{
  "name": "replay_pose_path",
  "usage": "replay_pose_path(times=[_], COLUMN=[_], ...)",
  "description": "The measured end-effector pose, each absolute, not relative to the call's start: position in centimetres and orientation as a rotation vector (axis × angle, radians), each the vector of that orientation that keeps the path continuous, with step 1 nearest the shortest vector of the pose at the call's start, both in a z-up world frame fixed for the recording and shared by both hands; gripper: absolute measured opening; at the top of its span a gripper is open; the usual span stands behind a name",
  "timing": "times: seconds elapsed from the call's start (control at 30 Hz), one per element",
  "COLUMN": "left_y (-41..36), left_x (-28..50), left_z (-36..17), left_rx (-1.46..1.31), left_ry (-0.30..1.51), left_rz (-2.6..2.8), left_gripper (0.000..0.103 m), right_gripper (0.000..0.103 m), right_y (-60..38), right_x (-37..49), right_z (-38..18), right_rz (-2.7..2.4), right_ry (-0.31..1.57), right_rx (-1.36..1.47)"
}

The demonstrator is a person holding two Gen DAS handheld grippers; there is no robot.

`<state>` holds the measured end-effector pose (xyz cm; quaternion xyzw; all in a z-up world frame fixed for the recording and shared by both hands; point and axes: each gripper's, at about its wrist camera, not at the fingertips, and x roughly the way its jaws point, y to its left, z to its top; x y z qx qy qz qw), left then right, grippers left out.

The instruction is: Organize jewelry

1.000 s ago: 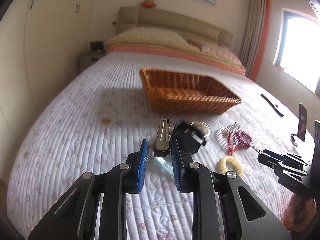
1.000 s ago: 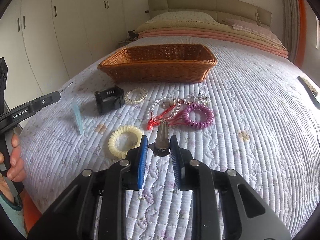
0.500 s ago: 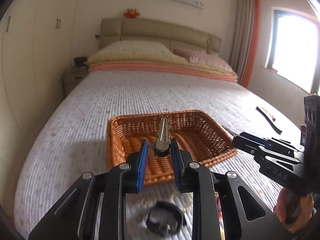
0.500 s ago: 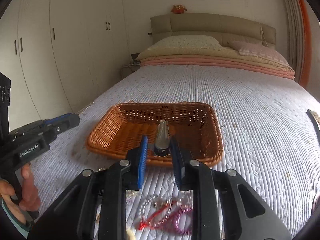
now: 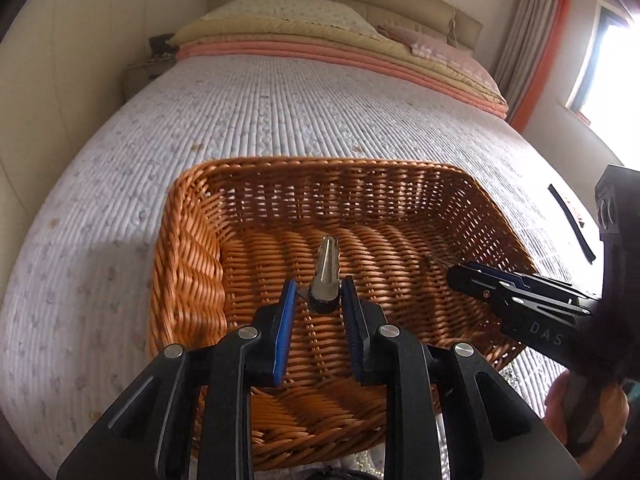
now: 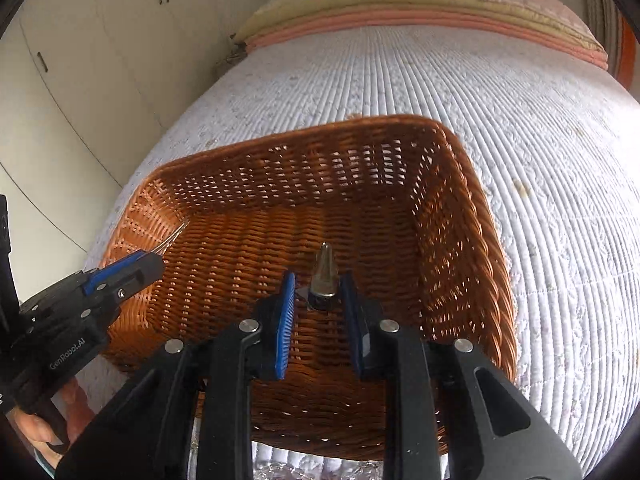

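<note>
Both tools hang over the wicker basket [image 5: 188,264], which sits on the quilted bedspread [image 5: 280,112]. The left gripper [image 5: 318,300] shows its blue pads a little apart around a metal cone fixture — whether they press on anything, I cannot tell. In the right wrist view a thin clear strand [image 6: 176,234] sticks out past its tips, above the basket's floor. The right gripper [image 6: 318,300] reads the same: narrow gap, grip unclear.
</note>
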<state>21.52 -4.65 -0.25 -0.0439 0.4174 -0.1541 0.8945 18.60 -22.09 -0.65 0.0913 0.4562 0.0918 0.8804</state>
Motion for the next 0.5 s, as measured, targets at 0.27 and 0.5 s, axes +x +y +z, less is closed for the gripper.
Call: replay_pose_path(times=[0.27,0.5], left_y=[-2.9,0.4], left_x=[17.1,9.6], left_z=[3.4,7.6], left_rx=[-0.141,-0.145], left_ry=[0.749,0.621], left_rz=[-0.403,-0.390], left_gripper=[0.043,0.047], right_gripper=[0.045,0.045], right_y=[-22.8,-21.8], right_x=[15.7,8.7], right_z=[2.1,6.4], right_rz=[0.205,0.233], right_ry=[0.867,0.750], right_rx=[0.196,0.158])
